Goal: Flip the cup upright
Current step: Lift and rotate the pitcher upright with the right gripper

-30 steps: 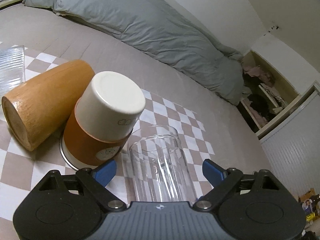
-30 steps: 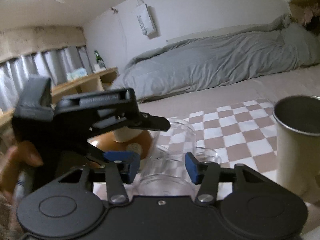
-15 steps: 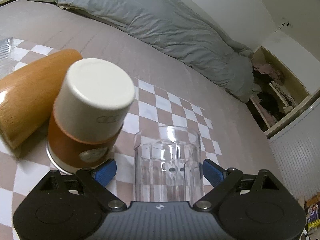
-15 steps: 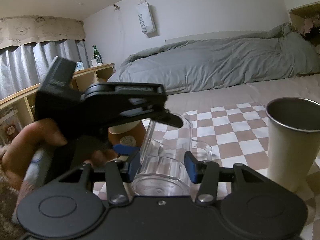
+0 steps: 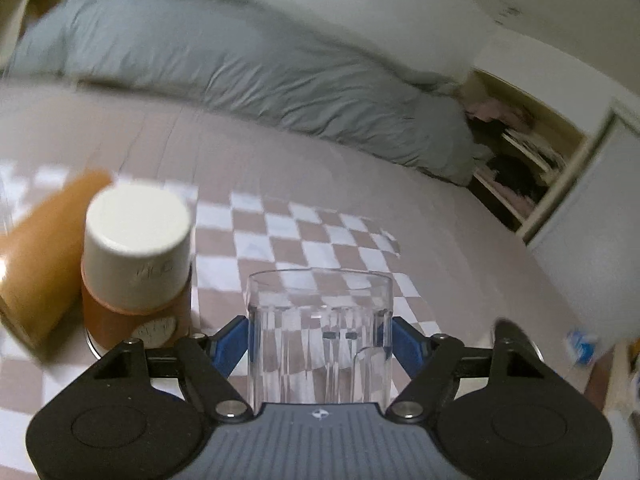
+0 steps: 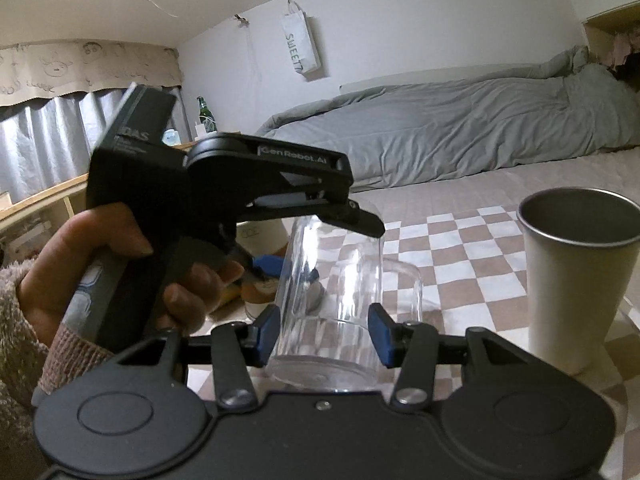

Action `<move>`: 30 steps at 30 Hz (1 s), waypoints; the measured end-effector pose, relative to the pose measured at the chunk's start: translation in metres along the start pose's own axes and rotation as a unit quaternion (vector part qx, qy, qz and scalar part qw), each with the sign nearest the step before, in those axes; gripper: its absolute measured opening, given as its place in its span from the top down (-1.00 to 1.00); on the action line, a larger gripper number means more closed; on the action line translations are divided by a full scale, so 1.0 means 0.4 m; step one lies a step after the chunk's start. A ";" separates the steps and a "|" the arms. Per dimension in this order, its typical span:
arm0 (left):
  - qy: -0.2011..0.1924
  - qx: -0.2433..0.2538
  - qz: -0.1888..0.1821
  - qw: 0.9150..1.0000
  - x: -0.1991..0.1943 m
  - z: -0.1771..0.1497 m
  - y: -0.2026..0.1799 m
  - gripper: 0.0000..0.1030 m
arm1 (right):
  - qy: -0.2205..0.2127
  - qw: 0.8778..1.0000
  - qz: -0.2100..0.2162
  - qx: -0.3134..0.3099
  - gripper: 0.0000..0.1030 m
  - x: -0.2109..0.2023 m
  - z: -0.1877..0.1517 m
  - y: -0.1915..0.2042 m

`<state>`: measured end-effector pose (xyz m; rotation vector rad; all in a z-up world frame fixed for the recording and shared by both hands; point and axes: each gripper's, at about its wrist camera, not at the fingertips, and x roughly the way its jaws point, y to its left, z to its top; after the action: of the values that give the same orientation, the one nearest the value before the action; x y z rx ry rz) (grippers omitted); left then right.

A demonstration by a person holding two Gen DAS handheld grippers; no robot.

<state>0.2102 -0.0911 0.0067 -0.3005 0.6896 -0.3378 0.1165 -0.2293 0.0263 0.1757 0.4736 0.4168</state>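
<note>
A clear ribbed plastic cup with a handle (image 5: 319, 332) stands upright between the blue pads of my left gripper (image 5: 319, 338), which has closed on its sides. In the right wrist view the same cup (image 6: 328, 300) is held between the pads of my right gripper (image 6: 323, 330), shut on its lower part, bottom rim down. The left gripper's black body (image 6: 224, 188) and the hand holding it sit just left of and above the cup there.
An orange-and-white cup (image 5: 136, 260) stands upside down on the checkered cloth (image 5: 304, 236), a wooden cup (image 5: 44, 248) lying beside it. A metal cup (image 6: 576, 276) stands upright at the right. A grey duvet (image 6: 460, 124) lies behind.
The clear cup has been tipped from lying slanted to standing upright. My left gripper's pads have closed in from wide apart onto the cup. The right gripper kept its hold.
</note>
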 end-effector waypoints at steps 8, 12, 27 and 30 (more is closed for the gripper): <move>-0.041 0.088 -0.002 0.995 -0.093 -0.032 -0.082 -0.47 | 0.006 1.000 -0.021 -0.007 0.11 -0.024 -0.018 0.015; -0.048 0.124 -0.008 0.991 -0.108 -0.056 -0.126 -0.47 | 0.001 0.998 -0.062 -0.023 0.12 -0.027 -0.026 0.007; -0.036 0.259 0.033 0.965 -0.075 -0.136 -0.231 -0.47 | 0.026 0.998 -0.062 0.015 0.11 -0.023 -0.046 -0.046; -0.031 0.262 0.037 0.964 -0.067 -0.131 -0.236 -0.47 | 0.027 0.998 -0.060 0.018 0.11 -0.023 -0.046 -0.050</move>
<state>0.1371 -0.1741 0.0193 0.2181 0.5252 -0.4250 0.1070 -0.2499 0.0087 0.1704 0.5413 0.2958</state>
